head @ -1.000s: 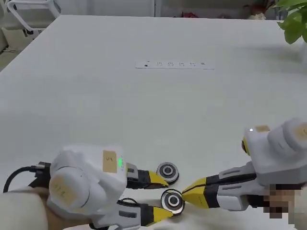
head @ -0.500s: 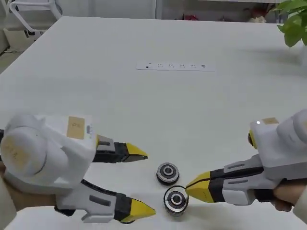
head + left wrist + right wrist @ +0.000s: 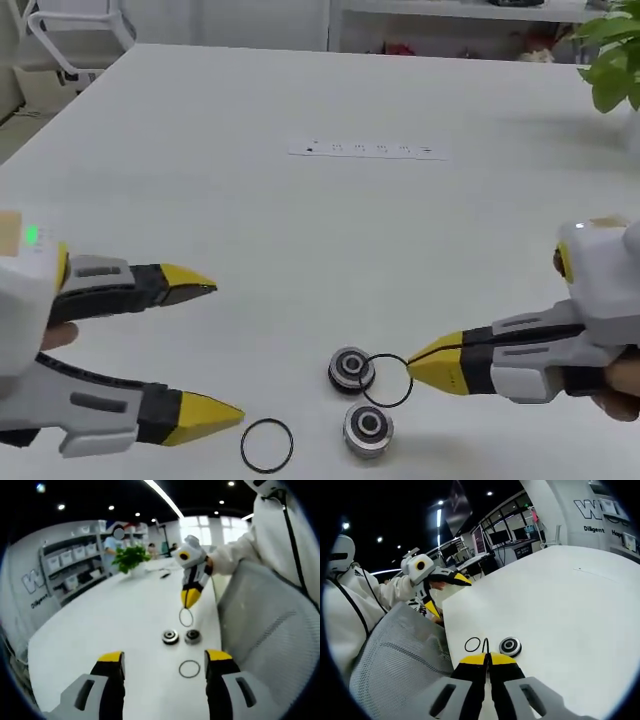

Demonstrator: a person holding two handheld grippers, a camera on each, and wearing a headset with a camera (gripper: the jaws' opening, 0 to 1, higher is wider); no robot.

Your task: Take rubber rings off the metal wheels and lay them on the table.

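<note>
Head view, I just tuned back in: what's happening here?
The right gripper is shut on a rubber ring, holding it beside two metal wheels on the table. The left gripper is open, with a second rubber ring lying on the table near its jaws. Both wheels look bare.

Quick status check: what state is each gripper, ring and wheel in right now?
left gripper: open, empty.
right gripper: shut on the held ring.
held ring: hanging from the gripper's tips.
loose ring: flat on the table.
far wheel: flat on the table, not gripped.
near wheel: flat on the table, not gripped.
</note>
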